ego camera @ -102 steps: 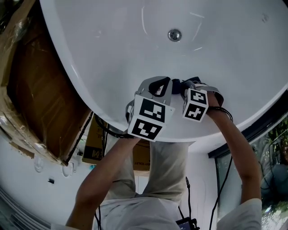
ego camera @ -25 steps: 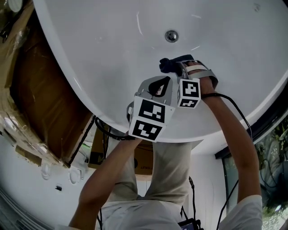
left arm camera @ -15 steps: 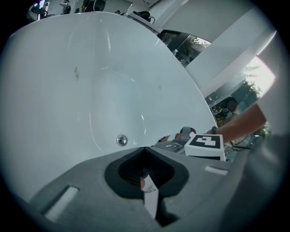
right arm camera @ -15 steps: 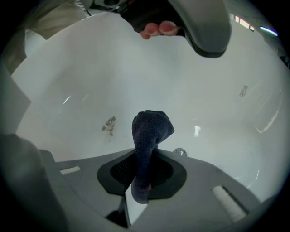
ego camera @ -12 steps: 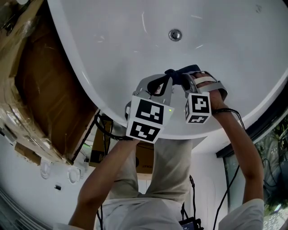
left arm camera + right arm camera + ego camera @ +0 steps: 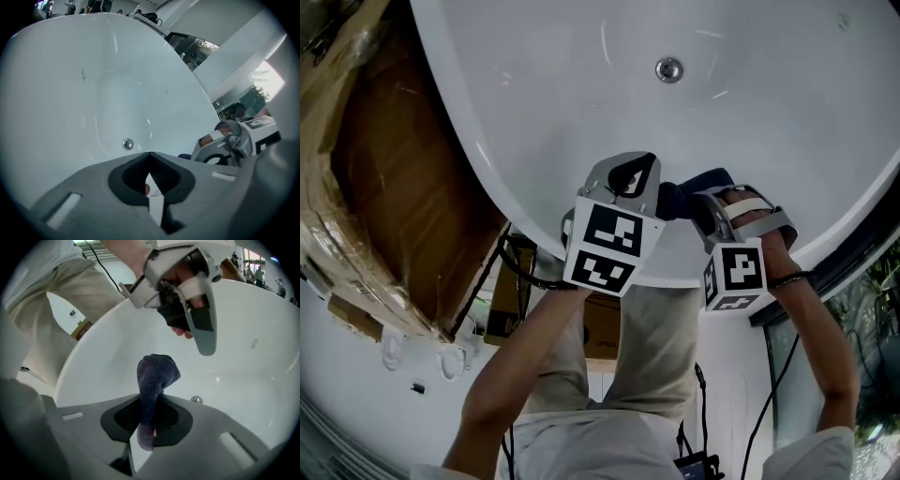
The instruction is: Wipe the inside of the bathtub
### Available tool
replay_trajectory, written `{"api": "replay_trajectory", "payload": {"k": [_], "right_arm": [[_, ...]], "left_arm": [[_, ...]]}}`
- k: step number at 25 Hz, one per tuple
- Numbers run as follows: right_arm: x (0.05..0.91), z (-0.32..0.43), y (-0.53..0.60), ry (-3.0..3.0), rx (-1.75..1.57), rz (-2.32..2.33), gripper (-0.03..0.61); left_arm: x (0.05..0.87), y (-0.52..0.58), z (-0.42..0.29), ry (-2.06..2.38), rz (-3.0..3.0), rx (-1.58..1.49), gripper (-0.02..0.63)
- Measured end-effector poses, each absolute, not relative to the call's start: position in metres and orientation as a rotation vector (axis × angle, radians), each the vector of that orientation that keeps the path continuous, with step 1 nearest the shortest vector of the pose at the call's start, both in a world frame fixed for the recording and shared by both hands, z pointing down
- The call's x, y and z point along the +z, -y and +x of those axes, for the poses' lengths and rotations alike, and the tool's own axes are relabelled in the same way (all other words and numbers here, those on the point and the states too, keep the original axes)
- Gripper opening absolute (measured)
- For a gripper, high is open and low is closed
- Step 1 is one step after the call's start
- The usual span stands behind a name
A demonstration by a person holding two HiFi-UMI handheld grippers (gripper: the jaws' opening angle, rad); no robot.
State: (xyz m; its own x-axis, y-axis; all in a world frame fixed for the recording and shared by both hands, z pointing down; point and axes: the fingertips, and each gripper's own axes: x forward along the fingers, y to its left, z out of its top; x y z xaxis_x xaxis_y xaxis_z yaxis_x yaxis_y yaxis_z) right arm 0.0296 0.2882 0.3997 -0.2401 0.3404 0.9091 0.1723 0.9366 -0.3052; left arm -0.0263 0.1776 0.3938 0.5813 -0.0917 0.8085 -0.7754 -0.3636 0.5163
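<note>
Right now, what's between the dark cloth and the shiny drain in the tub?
Nothing but bare white bathtub surface. The head view shows it best: the dark cloth sits apart from the drain, with only smooth tub between them.

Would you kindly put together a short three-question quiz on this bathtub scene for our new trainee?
1. True or false: the left hand-held gripper has its jaws together with nothing between them.
2. What is the right hand-held gripper clamped on? A) a yellow sponge B) a dark blue cloth C) a scrub brush
3. Short answer: which round metal fitting shows on the inner surface of the bathtub, beyond both grippers in the head view?

Key: 1 true; 2 B; 3 the drain.
</note>
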Motion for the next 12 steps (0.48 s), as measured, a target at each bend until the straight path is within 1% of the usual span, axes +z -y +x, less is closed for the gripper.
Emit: {"api": "replay_trajectory", "payload": {"k": [12], "right_arm": [[0.323,0.007,-0.329,1.848,0.379,-0.475,0.049]], "left_arm": [[0.392,-0.179,-0.032,0.715,1.814,0.854,-0.002]]}}
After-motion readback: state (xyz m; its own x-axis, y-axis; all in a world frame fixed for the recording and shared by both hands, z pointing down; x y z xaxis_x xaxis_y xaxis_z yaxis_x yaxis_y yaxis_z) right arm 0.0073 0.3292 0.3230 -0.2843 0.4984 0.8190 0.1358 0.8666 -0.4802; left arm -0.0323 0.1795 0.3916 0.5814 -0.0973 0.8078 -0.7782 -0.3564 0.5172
